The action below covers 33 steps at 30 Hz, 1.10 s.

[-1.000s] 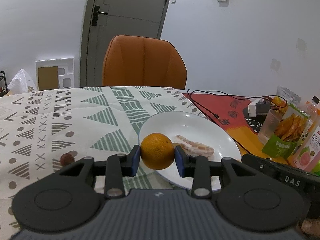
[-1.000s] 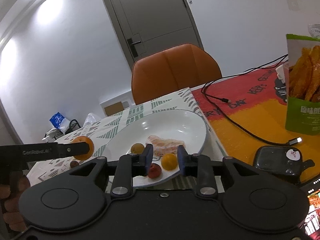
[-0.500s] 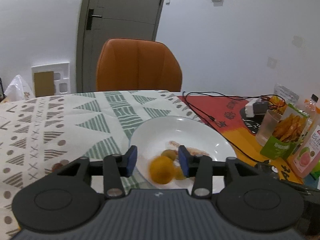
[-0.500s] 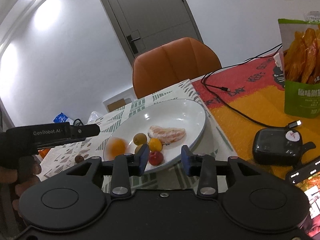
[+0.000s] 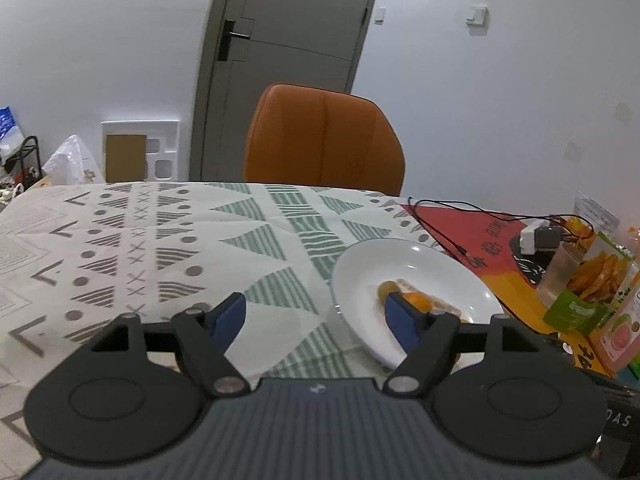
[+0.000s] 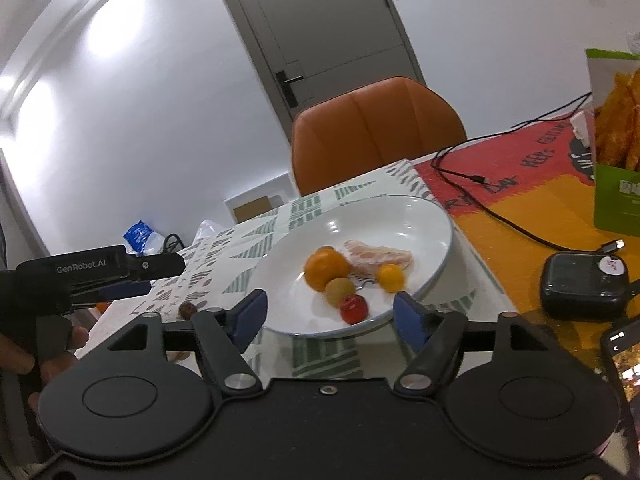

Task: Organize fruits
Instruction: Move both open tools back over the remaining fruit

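Right wrist: orange now on plate, left hand-held gripper emptied.

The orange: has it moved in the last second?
Yes. The orange left the left gripper and now lies on the white plate, beside the peeled segment.

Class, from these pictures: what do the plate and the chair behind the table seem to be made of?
Plate: likely glazed ceramic, glossy white; it shows sharp light glints and a thin dark rim. Chair: probably leather or faux leather, smooth orange with a soft sheen and stitched seams.
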Motion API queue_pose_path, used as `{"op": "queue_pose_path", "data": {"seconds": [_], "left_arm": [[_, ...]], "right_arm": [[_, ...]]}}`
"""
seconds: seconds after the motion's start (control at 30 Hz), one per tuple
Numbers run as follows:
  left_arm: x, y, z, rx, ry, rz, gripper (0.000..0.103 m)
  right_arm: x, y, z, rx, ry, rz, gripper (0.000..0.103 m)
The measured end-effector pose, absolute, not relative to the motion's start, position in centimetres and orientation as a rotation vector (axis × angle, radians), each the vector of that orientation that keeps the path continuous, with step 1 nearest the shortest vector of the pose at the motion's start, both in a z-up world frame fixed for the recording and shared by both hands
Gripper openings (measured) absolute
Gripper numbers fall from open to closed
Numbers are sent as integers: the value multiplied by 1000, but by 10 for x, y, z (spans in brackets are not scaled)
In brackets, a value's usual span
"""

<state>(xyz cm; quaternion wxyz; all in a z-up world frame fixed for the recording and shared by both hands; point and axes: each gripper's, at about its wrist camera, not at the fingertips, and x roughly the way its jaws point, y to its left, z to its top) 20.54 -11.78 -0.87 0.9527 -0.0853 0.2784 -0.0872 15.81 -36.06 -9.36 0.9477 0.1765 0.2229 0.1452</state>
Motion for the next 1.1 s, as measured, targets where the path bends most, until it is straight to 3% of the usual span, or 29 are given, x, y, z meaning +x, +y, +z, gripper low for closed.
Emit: {"op": "queue_pose_path", "data": {"seconds": [0.27, 0.83, 0.93, 1.0, 1.1], "left_arm": [[187, -91, -4, -184, 551, -138, 75], [149, -50, 7, -174, 496, -64, 92], [142, -46, 9, -172, 484, -50, 96], [137, -41, 9, -190, 473, -46, 97], [130, -32, 11, -235, 466, -29, 98]], "right_arm": [[155, -347, -90, 357, 444, 311, 82], [146, -304, -83, 335, 417, 395, 91], [143, -298, -81, 325, 415, 406, 95], [141, -295, -80, 316, 411, 415, 103], [136, -290, -79, 305, 415, 436, 103]]}}
